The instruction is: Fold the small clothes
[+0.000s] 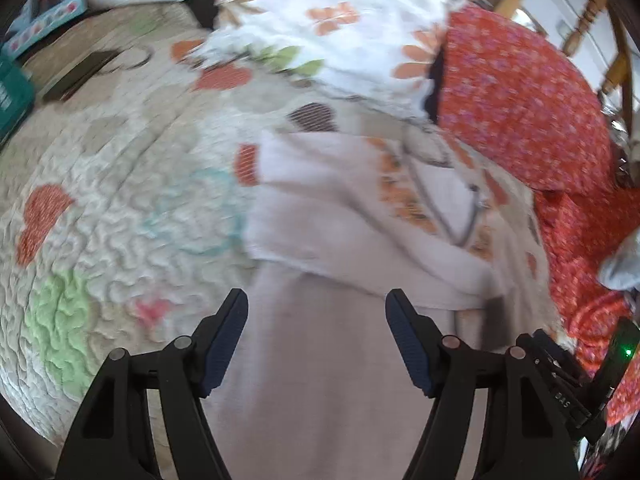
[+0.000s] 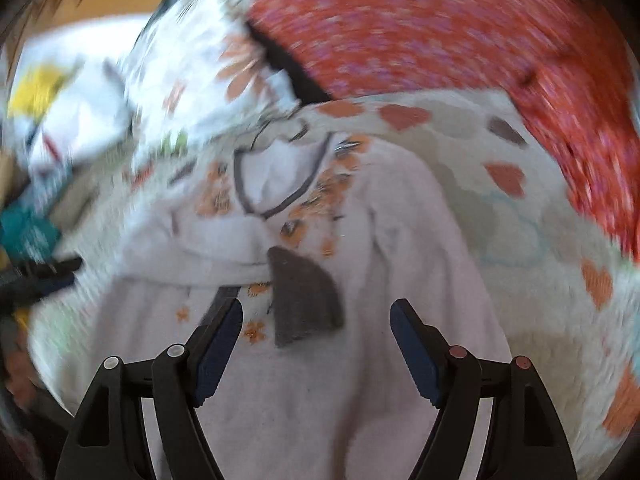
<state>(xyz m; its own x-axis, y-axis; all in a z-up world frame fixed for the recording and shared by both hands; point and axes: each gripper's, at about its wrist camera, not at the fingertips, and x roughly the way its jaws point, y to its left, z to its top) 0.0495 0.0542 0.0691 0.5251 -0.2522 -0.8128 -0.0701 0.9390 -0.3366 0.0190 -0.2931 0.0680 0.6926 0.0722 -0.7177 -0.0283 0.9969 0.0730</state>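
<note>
- Our left gripper [image 1: 316,312] hangs over the lower part of the pale shirt [image 1: 340,360] with its jaws apart and nothing between them; in the left view, the shirt fills the lower middle of the frame.
- Our right gripper [image 2: 316,320] is likewise spread wide and empty, above the same shirt, which lies across the centre and bottom of the right view on the quilt [image 2: 520,280].
- One sleeve [image 1: 320,208] already seems folded across the chest. If we pinch the hem too deep, we judge we could drag that sleeve loose and undo the fold.
- The quilt under the shirt is soft and puckered. A low grab could catch quilt along with cloth, and the lift would then pull both.
- A dark patch [image 2: 304,300] sits on the shirt front just beside the right gripper's left finger; we cannot tell whether it is a pocket or a loose piece, so a snag there is possible.
- The red cloth [image 1: 520,100] and the flowered cloth [image 1: 340,20] lie close at the upper right and top of the left view. Folding the shirt upward may land it on them, leaving it crooked.
- Both views are blurred, so the shirt's edges are hard to judge, and uneven grips would skew the fold.
</note>
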